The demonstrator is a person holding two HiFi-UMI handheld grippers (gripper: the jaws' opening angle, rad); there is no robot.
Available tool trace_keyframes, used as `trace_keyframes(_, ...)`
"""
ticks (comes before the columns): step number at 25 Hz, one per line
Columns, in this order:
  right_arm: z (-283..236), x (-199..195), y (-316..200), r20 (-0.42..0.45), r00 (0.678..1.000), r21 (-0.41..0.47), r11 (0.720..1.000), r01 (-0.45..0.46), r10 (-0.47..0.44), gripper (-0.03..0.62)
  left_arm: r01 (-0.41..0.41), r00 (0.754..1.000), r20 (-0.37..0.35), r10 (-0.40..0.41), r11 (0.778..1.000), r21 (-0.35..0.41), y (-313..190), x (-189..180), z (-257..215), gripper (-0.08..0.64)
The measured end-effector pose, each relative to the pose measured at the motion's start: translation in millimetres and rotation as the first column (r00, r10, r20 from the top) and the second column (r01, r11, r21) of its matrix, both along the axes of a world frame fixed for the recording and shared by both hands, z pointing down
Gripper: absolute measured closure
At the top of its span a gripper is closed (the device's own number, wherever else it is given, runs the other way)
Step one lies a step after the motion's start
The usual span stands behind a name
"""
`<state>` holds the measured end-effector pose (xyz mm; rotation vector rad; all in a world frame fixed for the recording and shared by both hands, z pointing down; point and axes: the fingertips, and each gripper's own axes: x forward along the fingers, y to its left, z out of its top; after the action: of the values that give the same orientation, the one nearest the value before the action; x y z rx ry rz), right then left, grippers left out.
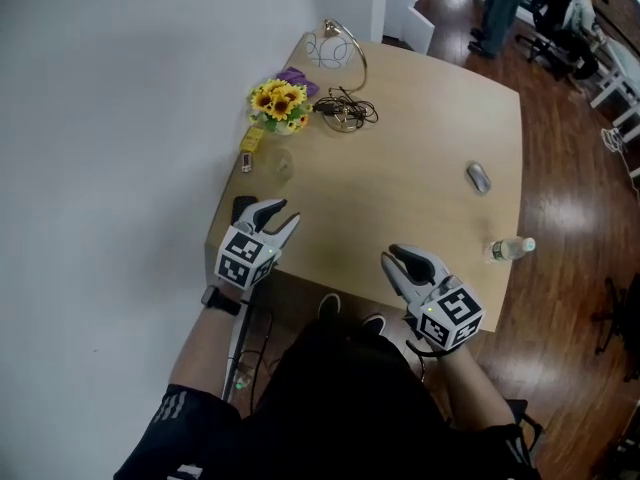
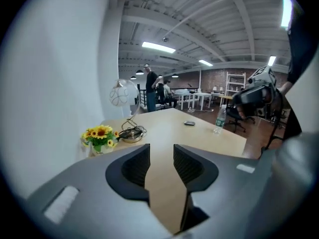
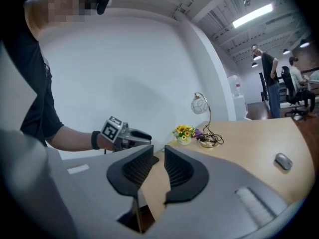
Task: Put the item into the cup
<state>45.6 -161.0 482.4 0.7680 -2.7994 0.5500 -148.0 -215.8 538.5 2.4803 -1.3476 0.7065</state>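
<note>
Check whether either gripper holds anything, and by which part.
Nothing is held. The left gripper and the right gripper both have their jaws apart, with nothing between them.

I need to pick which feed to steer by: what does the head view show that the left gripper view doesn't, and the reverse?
Only the head view: the left gripper from outside, and a small yellow item beside the sunflowers. Only the left gripper view: that gripper's jaws apart, with just bare table between them, plus ceiling lights. Both: the sunflowers, lamp, mouse, bottle and right gripper.
</note>
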Motion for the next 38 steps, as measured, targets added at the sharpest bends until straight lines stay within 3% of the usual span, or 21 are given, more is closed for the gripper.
trace_keyframes(7,-21,36,26,0.035,0.999,0.015,0.999,-0.038,0.037,0.511,-0.155,0.981,-0.104,0.165,0.983,0.099,100,107,-53,0.41)
trace_keyframes(12,-27,31,61,0.057,0.995,-0.003,0.997,-0.079,0.079,0.511,-0.271,0.951,-0.123,0.283,0.956,0.108,153,140,-56,0.411)
trace_keyframes(17,-31,9,108,0.07,0.987,-0.021,0.989,-0.147,0.148,0.517,-0.348,0.927,-0.108,0.36,0.93,0.116,196,119,-54,0.411)
trace_keyframes(20,-36,-2,137,0.077,0.973,-0.018,0.976,-0.216,0.217,0.583,-0.383,0.916,-0.081,0.394,0.916,0.12,224,96,-51,0.411)
trace_keyframes(28,-48,-18,199,0.03,0.96,0.039,0.96,-0.278,0.277,0.584,-0.433,0.891,-0.079,0.447,0.889,0.146,268,69,-56,0.411)
trace_keyframes(32,-58,-12,209,0.031,0.956,0.06,0.955,-0.292,0.291,0.584,-0.423,0.891,-0.098,0.443,0.89,0.169,273,72,-65,0.411)
trace_keyframes(38,-69,-5,220,0.036,0.966,0.1,0.961,-0.258,0.255,0.584,-0.374,0.902,-0.162,0.399,0.913,0.164,279,82,-70,0.411)
